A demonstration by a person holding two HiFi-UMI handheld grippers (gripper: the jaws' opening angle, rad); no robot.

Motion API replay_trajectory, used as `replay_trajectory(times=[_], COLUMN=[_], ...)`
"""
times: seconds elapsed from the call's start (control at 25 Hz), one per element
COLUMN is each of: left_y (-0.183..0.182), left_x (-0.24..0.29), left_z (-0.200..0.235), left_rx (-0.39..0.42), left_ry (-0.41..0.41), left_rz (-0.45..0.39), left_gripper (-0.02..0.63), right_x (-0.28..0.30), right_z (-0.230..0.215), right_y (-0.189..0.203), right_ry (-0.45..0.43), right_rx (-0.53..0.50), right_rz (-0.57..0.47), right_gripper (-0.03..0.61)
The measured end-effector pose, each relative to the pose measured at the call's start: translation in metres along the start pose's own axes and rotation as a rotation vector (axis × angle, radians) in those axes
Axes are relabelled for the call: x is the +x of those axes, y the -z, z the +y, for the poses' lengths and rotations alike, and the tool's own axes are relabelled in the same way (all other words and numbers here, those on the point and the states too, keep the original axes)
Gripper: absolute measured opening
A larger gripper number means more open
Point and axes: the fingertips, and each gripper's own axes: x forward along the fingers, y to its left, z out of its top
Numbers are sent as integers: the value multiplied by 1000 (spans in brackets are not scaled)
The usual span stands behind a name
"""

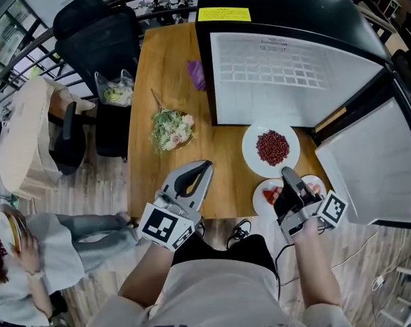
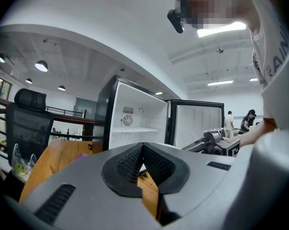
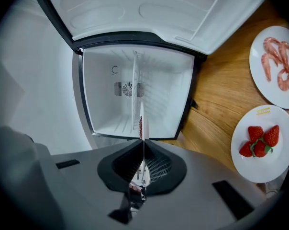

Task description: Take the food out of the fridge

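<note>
The black mini fridge (image 1: pixel 273 73) stands open on the wooden table (image 1: pixel 158 53), its white inside (image 3: pixel 135 90) bare except for a shelf. In front of it lies a white plate (image 1: pixel 253 157) of red beans (image 1: pixel 272 147). My right gripper (image 1: pixel 288 176) is shut on that plate's near rim, and the plate (image 3: pixel 141 114) shows edge-on between the pads in the right gripper view. A strawberry plate (image 3: pixel 264 171) and a shrimp plate (image 3: pixel 259 75) sit beside it on the table. My left gripper (image 1: pixel 204 165) hovers shut and empty near the table's front edge, aimed at the fridge (image 2: pixel 135 123).
A salad plate (image 1: pixel 171 129) sits mid-table, with a purple item (image 1: pixel 196 73) further back. The fridge door (image 1: pixel 369 162) swings out to the right. A black chair (image 1: pixel 100 33) and a plastic bag (image 1: pixel 116 90) stand left of the table. A person (image 1: pixel 28 251) sits at lower left.
</note>
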Motion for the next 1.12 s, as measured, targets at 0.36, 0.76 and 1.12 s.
replay_trajectory(times=[0.36, 0.76, 1.12], left_y=[15, 30, 52], left_x=[-33, -78, -116], left_z=[-17, -13, -17], left_rx=[-2, 7, 16], left_ry=[-121, -87, 23], left_rz=[7, 25, 54], left_gripper=[6, 6, 6], right_x=[-5, -10, -25], right_z=[-27, -64, -124], right_y=[52, 126, 177], right_ry=[-31, 1, 80], right_rx=[9, 31, 86], right_rz=[148, 146, 69], right_gripper=[26, 25, 26])
